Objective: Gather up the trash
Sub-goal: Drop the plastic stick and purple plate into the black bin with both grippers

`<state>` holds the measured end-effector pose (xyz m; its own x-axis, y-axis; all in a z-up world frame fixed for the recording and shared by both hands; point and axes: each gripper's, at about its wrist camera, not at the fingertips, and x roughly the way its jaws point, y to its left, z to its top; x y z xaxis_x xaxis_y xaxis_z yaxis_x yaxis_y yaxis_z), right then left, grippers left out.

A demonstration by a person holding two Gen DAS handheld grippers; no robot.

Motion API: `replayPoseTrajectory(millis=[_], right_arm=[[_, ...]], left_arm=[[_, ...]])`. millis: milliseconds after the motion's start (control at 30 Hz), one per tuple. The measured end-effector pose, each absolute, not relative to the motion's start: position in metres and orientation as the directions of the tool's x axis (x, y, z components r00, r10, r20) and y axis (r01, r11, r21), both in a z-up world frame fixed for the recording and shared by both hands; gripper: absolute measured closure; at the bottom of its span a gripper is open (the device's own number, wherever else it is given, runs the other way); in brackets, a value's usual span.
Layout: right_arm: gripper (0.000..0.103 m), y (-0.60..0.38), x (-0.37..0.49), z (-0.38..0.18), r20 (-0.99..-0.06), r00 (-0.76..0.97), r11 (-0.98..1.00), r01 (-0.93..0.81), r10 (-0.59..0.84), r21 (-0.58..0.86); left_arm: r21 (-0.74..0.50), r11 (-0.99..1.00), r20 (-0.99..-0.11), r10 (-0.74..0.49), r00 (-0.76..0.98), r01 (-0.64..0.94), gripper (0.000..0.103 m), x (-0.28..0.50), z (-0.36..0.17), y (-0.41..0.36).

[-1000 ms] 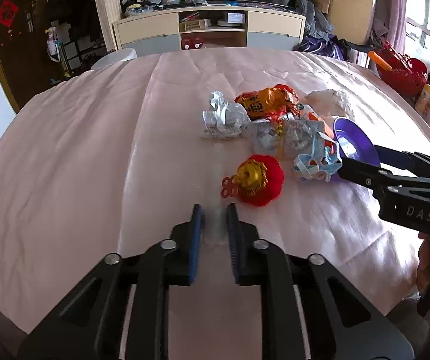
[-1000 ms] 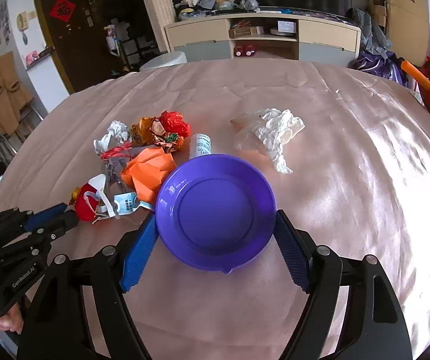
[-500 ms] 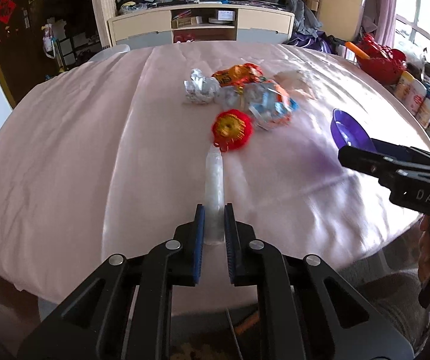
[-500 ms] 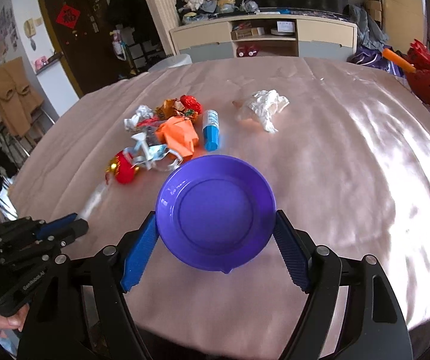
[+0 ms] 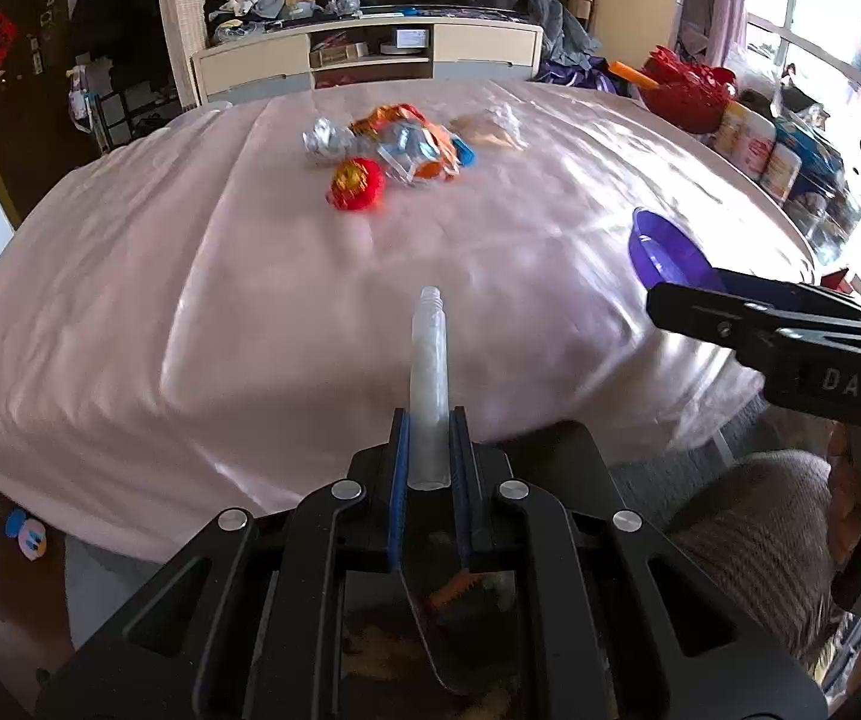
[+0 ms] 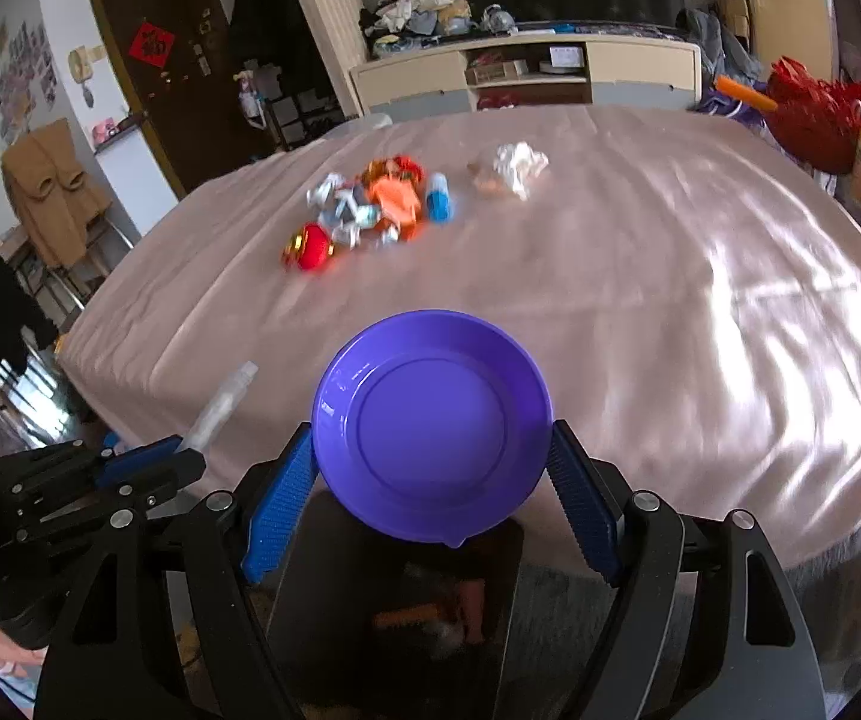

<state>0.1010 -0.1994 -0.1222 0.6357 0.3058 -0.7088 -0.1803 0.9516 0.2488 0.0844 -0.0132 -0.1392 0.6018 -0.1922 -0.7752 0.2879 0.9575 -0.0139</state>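
Note:
My left gripper (image 5: 429, 420) is shut on a clear plastic tube (image 5: 428, 390) and holds it beyond the table's near edge; the tube also shows in the right wrist view (image 6: 219, 408). My right gripper (image 6: 430, 468) is shut on a purple plastic bowl (image 6: 432, 423), also held over the near edge; the bowl shows in the left wrist view (image 5: 667, 249). Below both grippers a dark bin (image 6: 397, 594) holds some scraps. The trash pile, with a red lantern ornament (image 5: 357, 182), foil (image 5: 325, 138) and wrappers (image 5: 418, 147), lies far out on the table.
The round table wears a pink cloth (image 5: 250, 276). A white crumpled tissue (image 6: 517, 168) and a blue-capped small bottle (image 6: 437, 198) lie by the pile. A cabinet (image 5: 370, 60) stands behind; bottles and red baskets (image 5: 688, 96) sit to the right.
Both grippers have pulled back from the trash pile to beyond the table's near edge, carrying the tube and the bowl. The bin has come into view below them.

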Motion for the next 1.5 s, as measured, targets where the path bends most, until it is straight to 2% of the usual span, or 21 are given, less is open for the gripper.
replayPoseTrajectory(millis=[200,567,933,967,1033,1100,1367,1500], right_arm=[[0.026,-0.199,0.076,-0.146,-0.734,0.599,0.947,-0.173,0.32,0.272],[0.026,-0.195,0.057,-0.21,-0.812,0.495,0.949,-0.119,0.31,0.29],[0.026,-0.18,0.06,-0.237,-0.848,0.437,0.953,-0.111,0.301,0.281],[0.025,-0.18,0.06,-0.236,-0.848,0.436,0.953,-0.112,0.302,0.281],[0.024,-0.179,0.06,-0.236,-0.848,0.436,0.953,-0.115,0.301,0.279],[0.024,-0.18,0.06,-0.237,-0.851,0.433,0.954,-0.114,0.299,0.277],[0.016,-0.179,0.064,-0.234,-0.854,0.429,0.955,-0.104,0.294,0.276],[0.015,-0.188,0.065,-0.231,-0.85,0.434,0.953,-0.083,0.299,0.293]], left_arm=[[-0.013,0.953,-0.798,-0.193,0.571,0.304,0.091,0.055,-0.161,-0.015],[-0.079,0.953,-0.881,-0.204,0.426,0.293,0.091,0.035,-0.236,-0.011],[-0.12,0.944,-0.896,-0.236,0.376,0.307,0.091,0.039,-0.255,-0.016],[-0.119,0.945,-0.897,-0.234,0.374,0.305,0.089,0.039,-0.253,-0.016],[-0.115,0.947,-0.898,-0.228,0.375,0.3,0.069,0.04,-0.253,-0.016],[-0.108,0.948,-0.899,-0.222,0.379,0.298,0.062,0.039,-0.252,-0.015],[-0.098,0.954,-0.898,-0.207,0.388,0.282,0.048,0.039,-0.247,-0.01],[-0.082,0.956,-0.895,-0.194,0.401,0.28,0.033,0.039,-0.241,-0.007]])
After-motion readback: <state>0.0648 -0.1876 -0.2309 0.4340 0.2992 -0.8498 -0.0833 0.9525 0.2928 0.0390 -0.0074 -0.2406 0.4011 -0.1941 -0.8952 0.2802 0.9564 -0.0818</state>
